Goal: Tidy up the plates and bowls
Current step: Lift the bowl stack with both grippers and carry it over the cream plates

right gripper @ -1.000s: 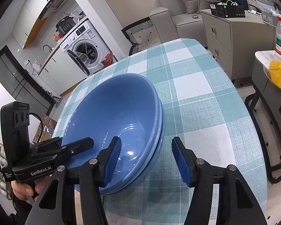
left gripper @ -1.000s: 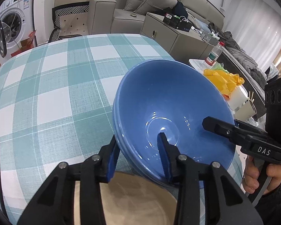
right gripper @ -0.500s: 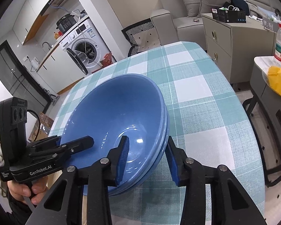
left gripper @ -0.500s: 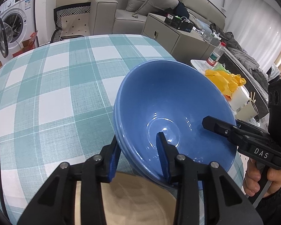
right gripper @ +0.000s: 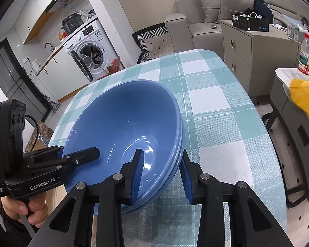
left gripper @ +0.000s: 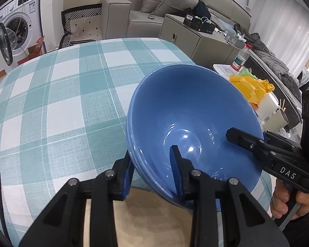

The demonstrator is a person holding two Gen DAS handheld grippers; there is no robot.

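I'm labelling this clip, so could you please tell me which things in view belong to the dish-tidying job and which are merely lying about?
Belongs to the job:
- stacked blue bowls
- beige plate
- left tool and right tool, both closing on the stack's rim

Lying about:
- water bottle
- yellow bag
- washing machine

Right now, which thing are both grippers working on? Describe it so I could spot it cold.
On the teal-and-white checked table, near its front edge, sits a stack of blue bowls. The left gripper and right gripper are closing on opposite rims. It is the only glossy blue thing there; a pale beige plate lies just beneath.
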